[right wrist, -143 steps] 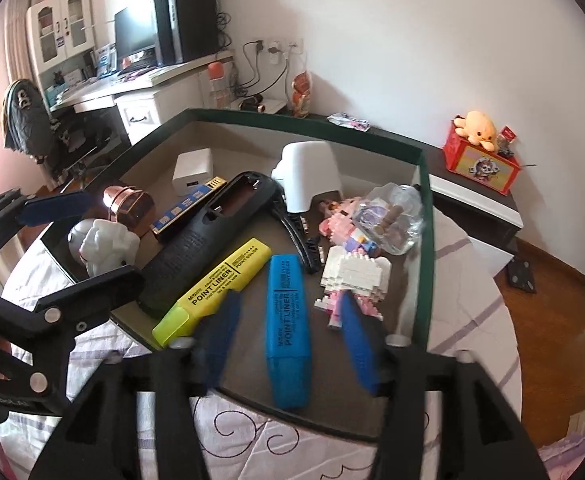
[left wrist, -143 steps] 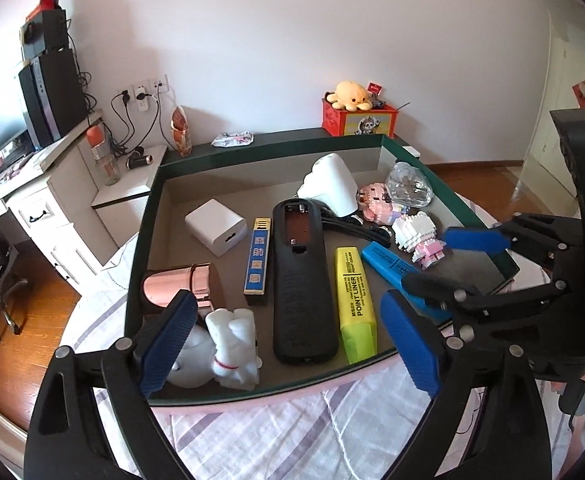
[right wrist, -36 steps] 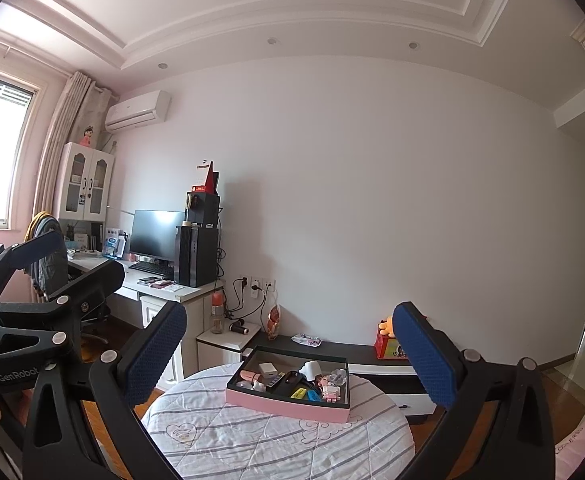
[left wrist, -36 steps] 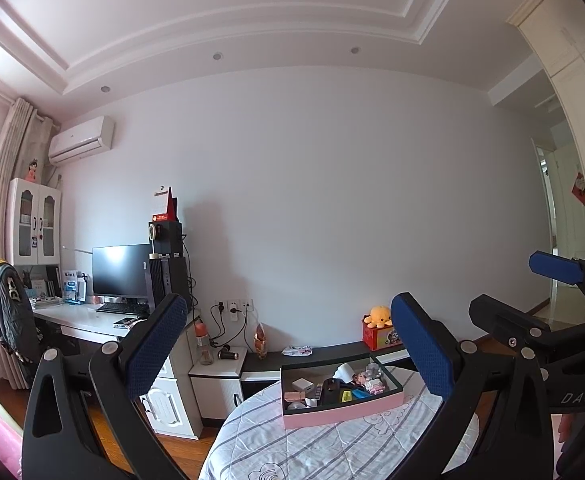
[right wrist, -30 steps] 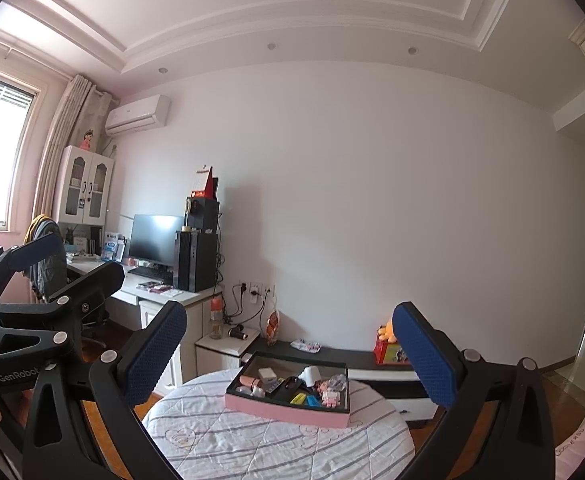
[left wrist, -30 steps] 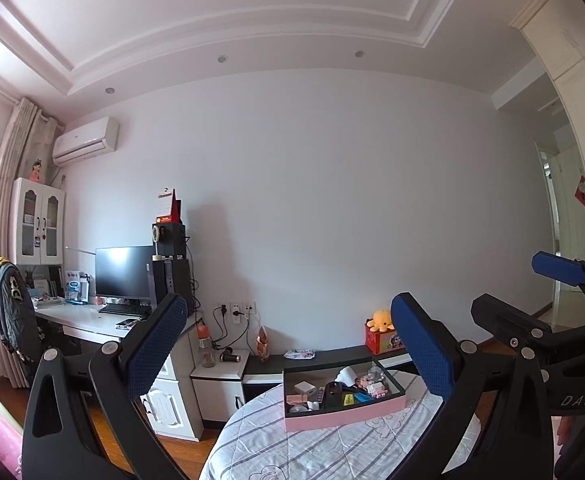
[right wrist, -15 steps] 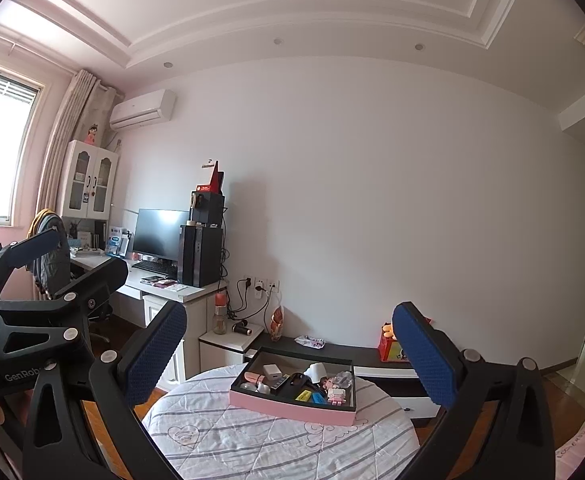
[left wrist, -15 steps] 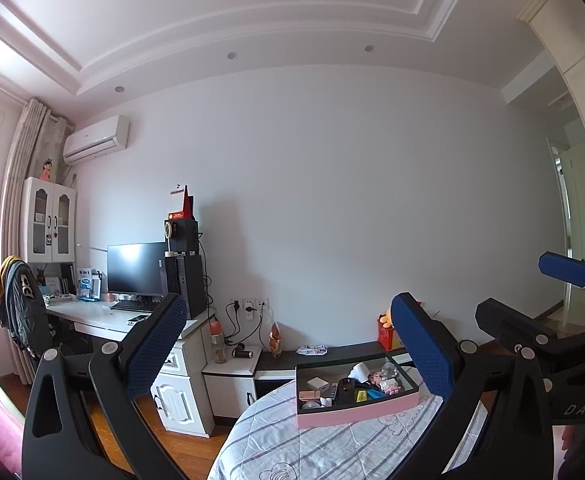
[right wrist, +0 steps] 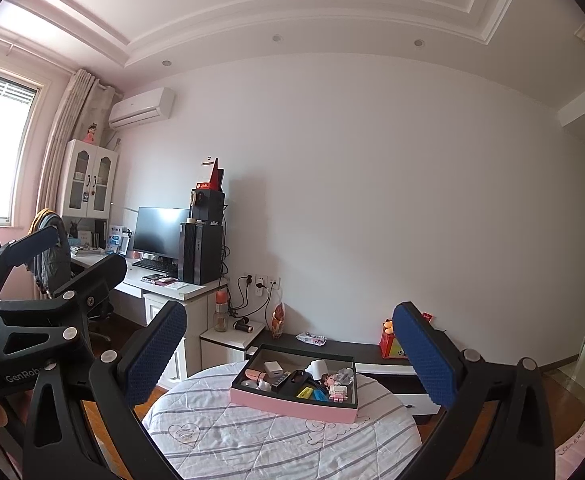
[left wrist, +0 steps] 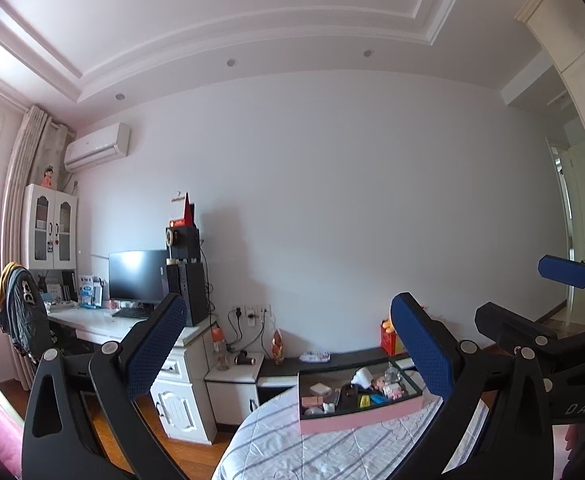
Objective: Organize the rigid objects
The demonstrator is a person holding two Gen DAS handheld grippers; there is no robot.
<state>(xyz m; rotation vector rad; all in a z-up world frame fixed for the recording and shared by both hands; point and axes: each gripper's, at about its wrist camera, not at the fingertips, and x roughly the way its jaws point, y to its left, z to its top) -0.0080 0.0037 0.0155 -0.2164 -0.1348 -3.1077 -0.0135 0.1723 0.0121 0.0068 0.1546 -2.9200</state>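
A pink box [right wrist: 292, 405] with a dark rim stands far off on a round table [right wrist: 252, 440] covered by a striped white cloth. Inside lie a white charger [right wrist: 272, 368], a black case [right wrist: 292, 382], a yellow highlighter [right wrist: 304, 392], a blue highlighter [right wrist: 319, 396] and small block figures [right wrist: 338, 392]. The same pink box [left wrist: 356, 418] appears in the left wrist view, low and right of centre. My left gripper [left wrist: 288, 346] is open and empty. My right gripper [right wrist: 288, 354] is also open and empty. Both are held high, well back from the box.
A white desk [right wrist: 164, 286] with a monitor [right wrist: 160, 232] and a black tower [right wrist: 202, 254] stands left of the table, with a chair [right wrist: 52, 256] beside it. A low dark cabinet [right wrist: 348, 346] runs behind the table, bearing a red box [right wrist: 390, 344].
Since 4.8 s ago both grippers have drawn far back and up from the box. Over the last second the left view has drifted, so the box sits further right.
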